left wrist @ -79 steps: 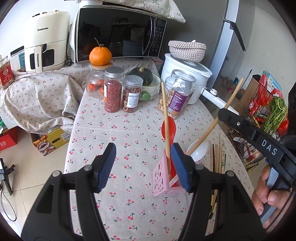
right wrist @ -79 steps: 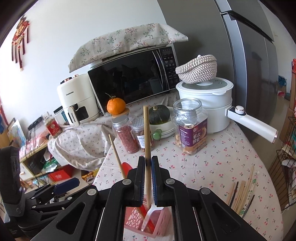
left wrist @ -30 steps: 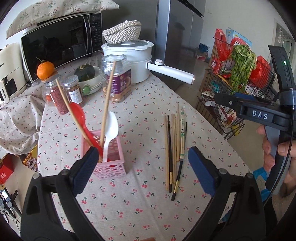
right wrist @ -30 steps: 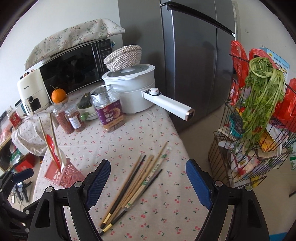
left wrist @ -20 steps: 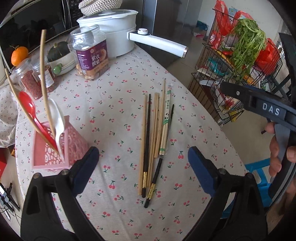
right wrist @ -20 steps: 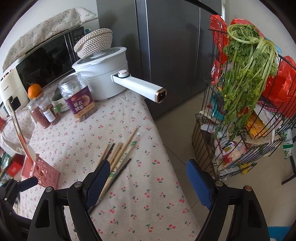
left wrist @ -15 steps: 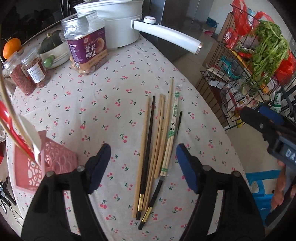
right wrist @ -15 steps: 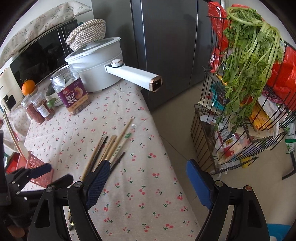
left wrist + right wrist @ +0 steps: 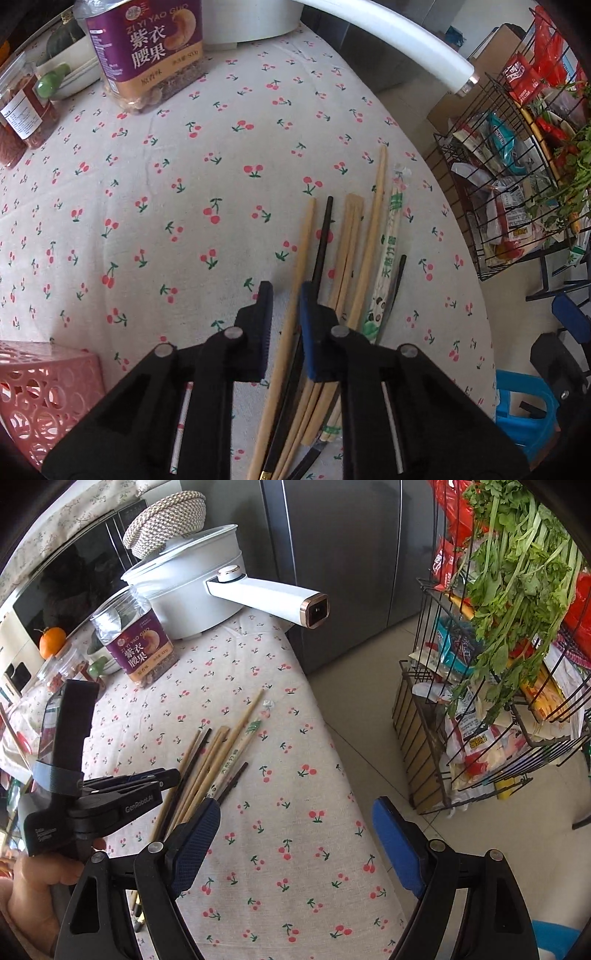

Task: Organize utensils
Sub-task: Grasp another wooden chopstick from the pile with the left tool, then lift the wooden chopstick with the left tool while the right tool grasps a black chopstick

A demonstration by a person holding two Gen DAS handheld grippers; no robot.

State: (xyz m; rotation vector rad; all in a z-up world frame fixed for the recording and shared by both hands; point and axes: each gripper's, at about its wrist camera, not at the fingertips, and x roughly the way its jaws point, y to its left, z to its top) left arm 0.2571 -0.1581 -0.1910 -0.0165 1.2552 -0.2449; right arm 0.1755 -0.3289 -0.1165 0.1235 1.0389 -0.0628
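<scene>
Several chopsticks (image 9: pixel 347 254) lie side by side on the cherry-print tablecloth: pale wooden ones, black ones and a paper-wrapped pair; they also show in the right wrist view (image 9: pixel 218 760). My left gripper (image 9: pixel 284 295) is down on the bundle, its jaws nearly closed around the leftmost wooden chopstick (image 9: pixel 301 251). A small gap still shows on each side of the stick. The pink perforated holder (image 9: pixel 40 384) sits at the lower left. My right gripper (image 9: pixel 295 834) is wide open and empty above the table's right edge.
A cashew jar (image 9: pixel 147 51), smaller jars (image 9: pixel 22 114) and a white electric pot with a long handle (image 9: pixel 266 590) stand at the back. A wire rack of groceries and greens (image 9: pixel 509 646) stands on the floor to the right. A blue stool (image 9: pixel 524 410) is by the table.
My left gripper has dropped onto the chopstick bundle and narrowed from wide open to nearly closed around the leftmost wooden chopstick. The right gripper stays open and has barely moved.
</scene>
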